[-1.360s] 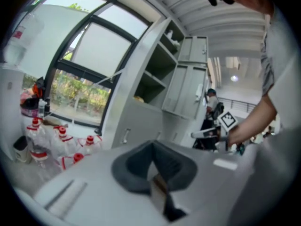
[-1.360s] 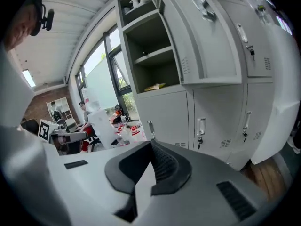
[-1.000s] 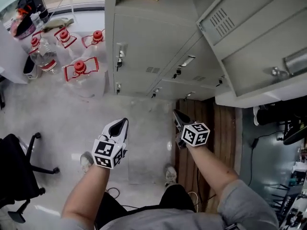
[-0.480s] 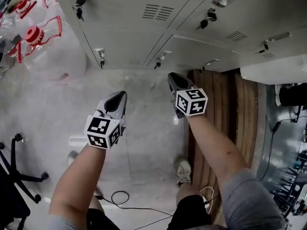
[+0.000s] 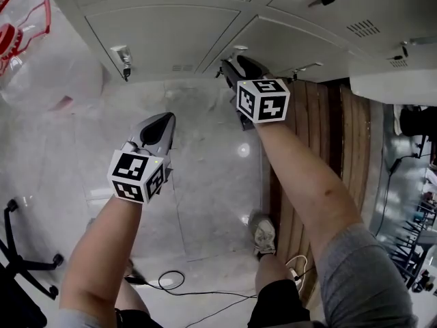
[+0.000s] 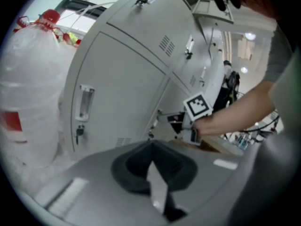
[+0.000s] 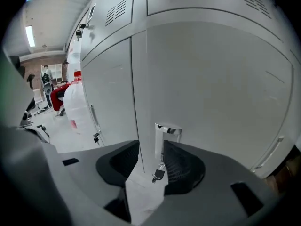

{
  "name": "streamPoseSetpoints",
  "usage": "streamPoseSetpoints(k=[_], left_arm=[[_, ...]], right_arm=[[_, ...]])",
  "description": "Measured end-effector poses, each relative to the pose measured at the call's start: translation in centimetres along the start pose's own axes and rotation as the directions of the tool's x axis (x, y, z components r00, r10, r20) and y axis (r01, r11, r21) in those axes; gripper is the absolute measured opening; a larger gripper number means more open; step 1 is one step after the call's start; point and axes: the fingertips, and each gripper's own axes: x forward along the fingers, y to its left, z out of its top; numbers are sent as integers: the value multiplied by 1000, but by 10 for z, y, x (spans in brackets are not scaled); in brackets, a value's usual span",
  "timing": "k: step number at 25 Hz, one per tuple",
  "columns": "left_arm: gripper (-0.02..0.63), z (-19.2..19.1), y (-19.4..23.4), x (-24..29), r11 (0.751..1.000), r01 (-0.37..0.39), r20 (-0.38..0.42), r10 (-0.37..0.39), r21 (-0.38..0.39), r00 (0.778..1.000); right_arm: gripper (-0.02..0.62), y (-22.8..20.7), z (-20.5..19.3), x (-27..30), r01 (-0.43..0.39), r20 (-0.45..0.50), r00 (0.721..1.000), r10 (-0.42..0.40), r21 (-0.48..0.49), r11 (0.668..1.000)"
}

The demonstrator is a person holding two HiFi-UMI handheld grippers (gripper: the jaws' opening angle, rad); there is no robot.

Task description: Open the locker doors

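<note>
- Bank of grey metal lockers (image 5: 171, 26) across the far side of the head view; pale stone floor (image 5: 205, 176) under me; strip of brown wooden slats (image 5: 307, 156) to the right.
- Right gripper (image 5: 229, 65): jaws have just been opening and stand well apart; nothing clamped.
- In the right gripper view, the small chrome recessed handle (image 7: 167, 134) of the lower right locker door (image 7: 221, 88) sits framed between my open jaws; the ribbed pads (image 7: 181, 166) flank it without pressing on it; whether they touch the door face I cannot tell.
- A small dark key (image 7: 158, 174) hangs in the lock just below that handle, also between the jaws.
- Left gripper (image 5: 164, 118): jaws closed tip to tip, empty; it hangs over the floor, near me, well apart from the lockers.
- Left gripper view shows the lower left locker door (image 6: 117, 84) with its own slim vertical handle (image 6: 85, 101) and a key (image 6: 79, 133) beneath; a big clear plastic water jug with a red cap (image 6: 28, 93) stands just left of it.
- Progress, my read: both lower doors lie flush and shut; neither has been opened yet.
- A pale grey panel (image 5: 392, 80) juts out at far right; possibly a door swung open higher up, but I cannot be sure.
- Step in hand: lining up on the right door's handle; grip not yet made.
- Left to do: close on the handle, swing that door out, then deal with the left door.
- Watch point: the dangling key is close to my pads; it could get pinched along with the handle.
</note>
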Motion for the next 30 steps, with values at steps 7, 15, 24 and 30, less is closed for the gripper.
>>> streamPoseSetpoints(k=[7,15,24,30], left_arm=[[5,-8,14,1,1000,6,-5,-6,-3,1000],[5,-12,23,-1,1000,5,5,-5,-23,1000],[5,-17,16,1,999,29,0,-29,-38,1000],[5,-12,18,-5,998,33,8,-32,-50,999]], right_arm=[[172,-3,9,28,61,-6,998,-61,43,997],[182,1,8,30,34,37,999,-35,22,999],[179,8,-8,5,97,45,994,-104,132,986],[164,8,-28,-21,182,-28,983,-181,240,954]])
